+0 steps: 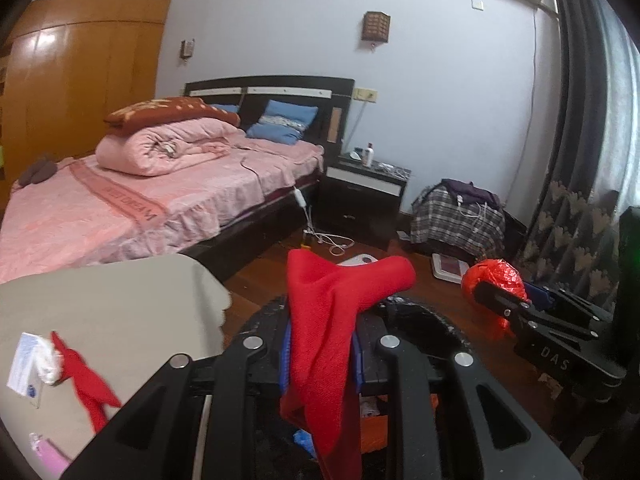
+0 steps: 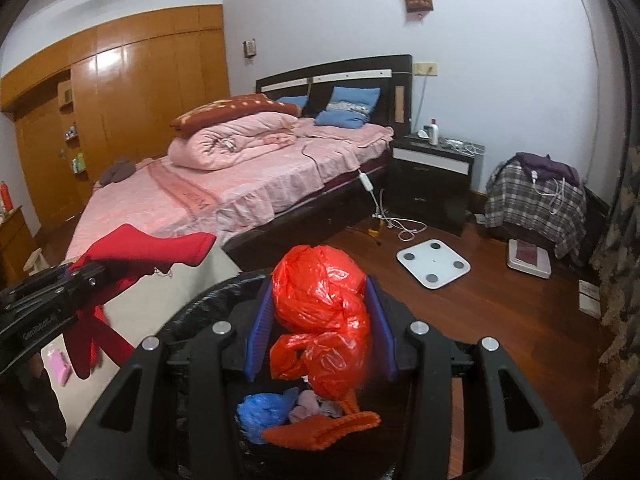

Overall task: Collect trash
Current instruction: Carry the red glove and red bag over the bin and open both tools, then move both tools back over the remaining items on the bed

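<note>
Now both grippers hang over the bin (image 2: 208, 304): left gripper (image 1: 320, 344) pinches a red cloth (image 1: 332, 320), right gripper (image 2: 320, 320) clamps a red bag (image 2: 320, 312); each should drop low inside the rim before letting go

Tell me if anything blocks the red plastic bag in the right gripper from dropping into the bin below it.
Nothing visible does. The right gripper holds the red plastic bag directly above the open black-lined bin, which already holds blue and orange trash. The left gripper, with its red cloth, stays off to one side.
</note>
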Action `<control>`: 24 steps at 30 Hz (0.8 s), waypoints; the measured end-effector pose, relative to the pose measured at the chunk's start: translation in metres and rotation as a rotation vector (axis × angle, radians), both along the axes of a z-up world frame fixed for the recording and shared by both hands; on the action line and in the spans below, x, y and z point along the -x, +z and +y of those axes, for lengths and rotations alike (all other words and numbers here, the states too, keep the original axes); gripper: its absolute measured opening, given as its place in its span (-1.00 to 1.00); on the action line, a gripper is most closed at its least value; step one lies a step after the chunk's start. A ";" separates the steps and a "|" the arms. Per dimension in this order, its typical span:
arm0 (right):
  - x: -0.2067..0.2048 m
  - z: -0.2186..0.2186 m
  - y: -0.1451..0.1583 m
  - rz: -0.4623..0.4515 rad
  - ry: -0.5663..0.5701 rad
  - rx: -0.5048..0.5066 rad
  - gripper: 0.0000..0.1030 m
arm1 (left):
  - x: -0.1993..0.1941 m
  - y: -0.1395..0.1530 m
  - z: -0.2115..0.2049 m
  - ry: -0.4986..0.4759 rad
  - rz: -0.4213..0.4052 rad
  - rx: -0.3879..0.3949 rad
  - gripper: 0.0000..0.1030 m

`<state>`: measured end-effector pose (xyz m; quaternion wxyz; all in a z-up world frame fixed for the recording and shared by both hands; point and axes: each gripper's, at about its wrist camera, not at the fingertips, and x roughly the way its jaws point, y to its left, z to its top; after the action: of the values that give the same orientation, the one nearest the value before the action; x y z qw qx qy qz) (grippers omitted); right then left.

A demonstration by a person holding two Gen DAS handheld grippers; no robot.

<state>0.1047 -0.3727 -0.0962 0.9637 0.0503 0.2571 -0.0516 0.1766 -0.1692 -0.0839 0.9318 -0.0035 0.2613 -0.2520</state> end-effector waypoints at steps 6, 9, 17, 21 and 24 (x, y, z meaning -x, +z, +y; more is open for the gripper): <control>-0.007 -0.012 -0.012 0.024 -0.029 0.013 0.14 | -0.018 -0.020 -0.017 -0.068 0.090 0.026 0.07; -0.006 -0.016 -0.015 0.025 -0.044 0.019 0.35 | -0.018 -0.028 -0.014 -0.073 0.110 0.030 0.15; -0.001 -0.011 -0.013 0.013 -0.054 0.000 0.90 | -0.012 -0.026 0.031 0.038 0.070 0.004 0.59; 0.000 0.004 -0.007 0.009 -0.030 -0.017 0.90 | -0.005 -0.020 0.062 0.106 0.045 -0.011 0.67; -0.001 0.022 -0.005 0.007 0.005 -0.027 0.90 | 0.002 -0.015 0.088 0.162 0.023 -0.038 0.70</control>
<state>0.1058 -0.3505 -0.1015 0.9622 0.0623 0.2612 -0.0457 0.1745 -0.0809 -0.0988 0.9459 -0.0098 0.2757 -0.1705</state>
